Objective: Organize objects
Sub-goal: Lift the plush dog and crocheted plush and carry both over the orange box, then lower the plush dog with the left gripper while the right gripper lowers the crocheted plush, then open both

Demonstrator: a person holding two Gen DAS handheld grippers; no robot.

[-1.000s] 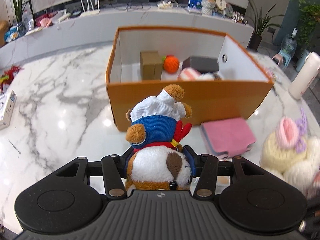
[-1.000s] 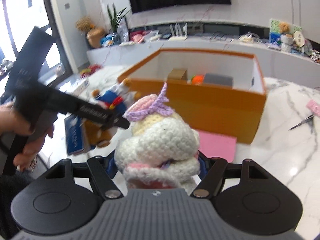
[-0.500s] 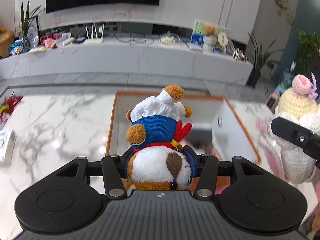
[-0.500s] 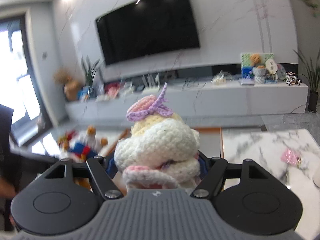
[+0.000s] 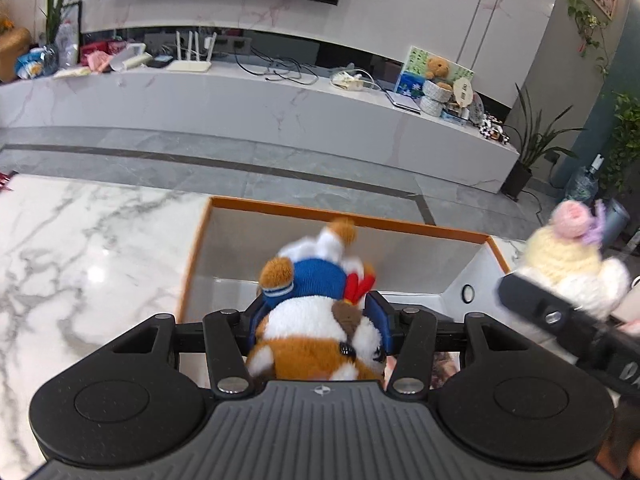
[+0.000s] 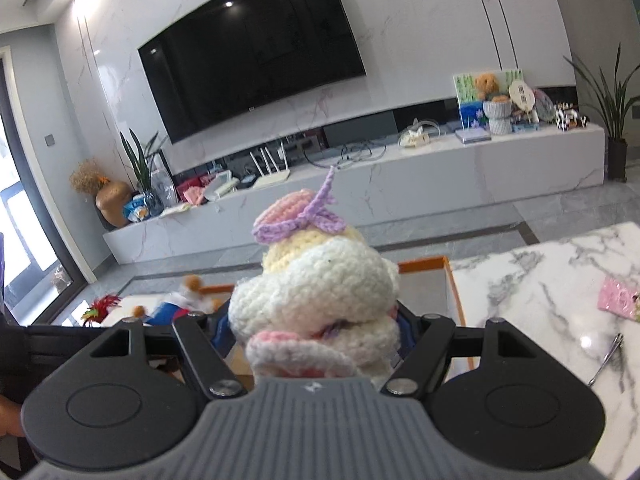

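- The left gripper [image 5: 316, 320] clamps a plush dog [image 5: 316, 332] between its fingers [image 5: 378, 320], which have blue pads: shaggy brown-and-white fur, a ribbed blue knit top with a white-striped cuff, a red scarf and a white cloth hat. The toy is motion-blurred and hangs above the open box.
- The right gripper [image 6: 316, 332] grips a crocheted toy [image 6: 316, 288], its fingers [image 6: 406, 332] pressing the sides: chunky white yarn, a pale yellow head, a pink cap with a lilac bow, and a pink-edged ear flopping toward the camera. In the left wrist view the same toy [image 5: 568, 260] sits at the right edge, just beyond the box's right wall.
- The cardboard box [image 5: 340, 212] is rectangular, orange outside and along its rim, plain white inside, with a round black-ringed hole in its right wall.
- No writing can be read anywhere; the letters on the right tool's black body are too blurred.
- The desk [image 5: 80, 248] is glossy white marble with grey veins; a pink packet [image 6: 620, 300] and a thin metal tool [image 6: 608, 356] lie on it at the right.
- Beyond it are grey floor tiles, a long low white marble console [image 6: 400, 184] carrying a white router, cables and a teddy bear, a large dark curved television [image 6: 252, 56] on a marble wall, and potted plants.
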